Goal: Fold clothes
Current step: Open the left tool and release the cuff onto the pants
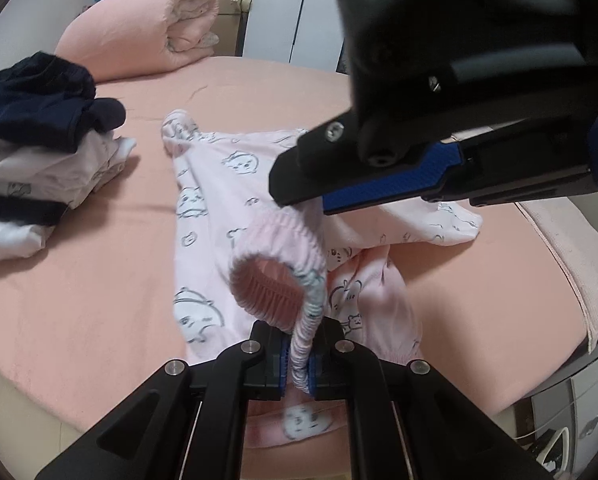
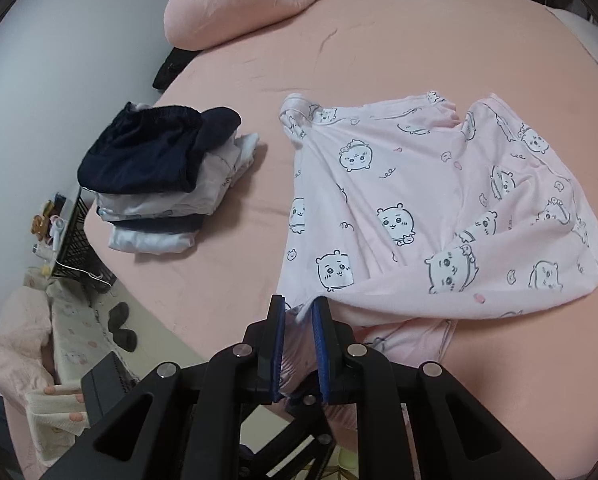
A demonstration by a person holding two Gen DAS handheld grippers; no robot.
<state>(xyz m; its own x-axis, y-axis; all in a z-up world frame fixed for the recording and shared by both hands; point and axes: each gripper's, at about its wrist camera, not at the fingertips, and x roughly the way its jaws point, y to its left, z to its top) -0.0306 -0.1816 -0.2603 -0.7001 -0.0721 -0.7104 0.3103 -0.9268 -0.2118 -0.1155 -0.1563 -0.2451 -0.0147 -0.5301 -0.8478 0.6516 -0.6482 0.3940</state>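
**One pink garment mid-fold, a stack already done**

The left gripper [image 1: 297, 364] has its fingers clenched on the ribbed cuff [image 1: 277, 276] of the pink printed garment [image 2: 439, 208]. The right gripper [image 2: 299, 344] grasps another bunched edge of the same garment, its fingers held slightly apart by the cloth between them. Both lift the near edge; the rest lies rumpled on the bed [image 2: 379, 40], right of centre. To the left, a stack [image 2: 159, 184] of folded clothes, dark piece on top, looks finished. A rolled quilt [image 1: 139, 32] sits at the far end. By my reading, this garment has barely begun folding; no other loose clothes show.
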